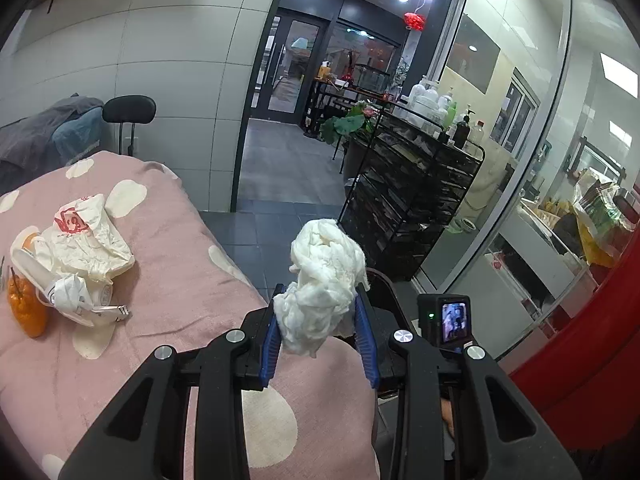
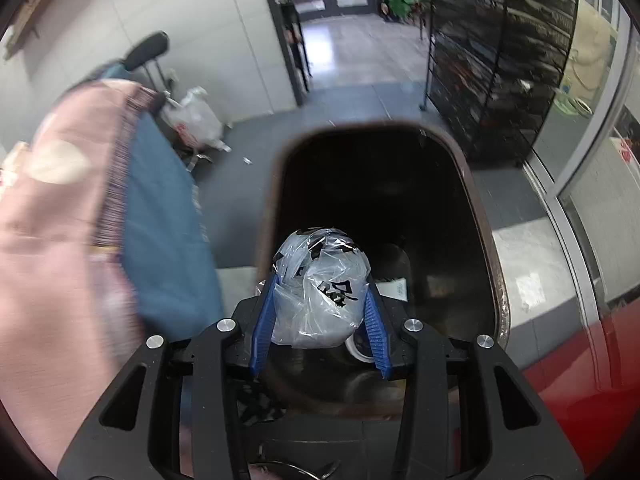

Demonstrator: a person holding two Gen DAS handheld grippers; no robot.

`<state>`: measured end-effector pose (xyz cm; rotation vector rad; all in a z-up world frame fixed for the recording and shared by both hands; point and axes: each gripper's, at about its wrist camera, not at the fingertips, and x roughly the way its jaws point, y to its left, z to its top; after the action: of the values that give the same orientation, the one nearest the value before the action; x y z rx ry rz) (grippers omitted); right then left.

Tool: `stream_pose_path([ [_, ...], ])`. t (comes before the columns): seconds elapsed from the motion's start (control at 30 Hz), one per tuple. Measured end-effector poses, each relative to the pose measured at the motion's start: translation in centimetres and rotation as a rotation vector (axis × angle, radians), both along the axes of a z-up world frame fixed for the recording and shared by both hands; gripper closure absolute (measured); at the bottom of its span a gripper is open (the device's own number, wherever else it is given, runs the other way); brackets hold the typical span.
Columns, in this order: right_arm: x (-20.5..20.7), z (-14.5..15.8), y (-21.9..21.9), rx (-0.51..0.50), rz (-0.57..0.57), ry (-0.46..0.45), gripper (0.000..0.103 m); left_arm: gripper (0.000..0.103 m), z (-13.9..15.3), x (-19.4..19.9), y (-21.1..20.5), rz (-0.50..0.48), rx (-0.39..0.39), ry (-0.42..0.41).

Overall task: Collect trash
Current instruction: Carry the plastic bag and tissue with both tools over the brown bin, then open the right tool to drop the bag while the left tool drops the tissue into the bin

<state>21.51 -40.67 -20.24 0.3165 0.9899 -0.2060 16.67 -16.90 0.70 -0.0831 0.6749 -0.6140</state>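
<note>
Left gripper (image 1: pixel 320 312), low centre of its own view: jaws clenched on a wad of white tissue (image 1: pixel 326 276), which bulges up and out past the blue pads (image 1: pixel 269 354). Below and to the left, a bed under a pink blanket (image 1: pixel 172 256) with pale spots. At left of frame on the blanket, a heap of trash: crumpled paper wrapper with red print (image 1: pixel 90 236), white plastic scraps (image 1: pixel 70 294) just beneath it, an orange fruit (image 1: pixel 26 304) at the far left edge. Right of the pads, the small screen of the other gripper's camera (image 1: pixel 450 318).

Right gripper (image 2: pixel 320 300), low centre of the right wrist view: jaws grasping a balled clear plastic bag with black print (image 2: pixel 322 292), held over the open mouth of a dark bin (image 2: pixel 486 216). Some pale scraps inside the bin, details unclear. Blurred pink blanket and blue cloth (image 2: pixel 168 236) at left of frame; a black wire rack (image 2: pixel 500 60) at upper right.
</note>
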Motion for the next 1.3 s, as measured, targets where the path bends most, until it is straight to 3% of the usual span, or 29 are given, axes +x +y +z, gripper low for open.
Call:
stream_pose_path([
  [0.1,0.8,-2.4,-1.0,-0.001,-0.029,0.041,0.058,0.07,-0.2,0.1,-0.6,-0.013,0.0,0.01],
  [0.27,0.6,-4.4,-2.1,-0.005,-0.066,0.071,0.037,0.07,-0.3,0.3,-1.3,-0.026,0.004,0.018],
  [0.43,-0.8,-4.0,-2.1,0.006,-0.068,0.066,0.036,0.07,-0.8,0.7,-2.4,-0.049,0.002,0.042],
  [0.57,-2.3,-2.5,-1.8,-0.007,-0.08,0.029,0.028,0.07,-1.0,1.1,-3.7,-0.073,0.01,0.054],
  [0.9,-5.6,0.0,-1.5,-0.004,-0.092,-0.019,0.027,0.07,-3.3,2.9,-9.1,-0.182,0.022,0.162],
  [1.3,-9.7,1.0,-3.1,0.001,-0.173,-0.032,0.026,0.07,-8.3,4.6,-16.5,-0.269,0.161,0.262],
])
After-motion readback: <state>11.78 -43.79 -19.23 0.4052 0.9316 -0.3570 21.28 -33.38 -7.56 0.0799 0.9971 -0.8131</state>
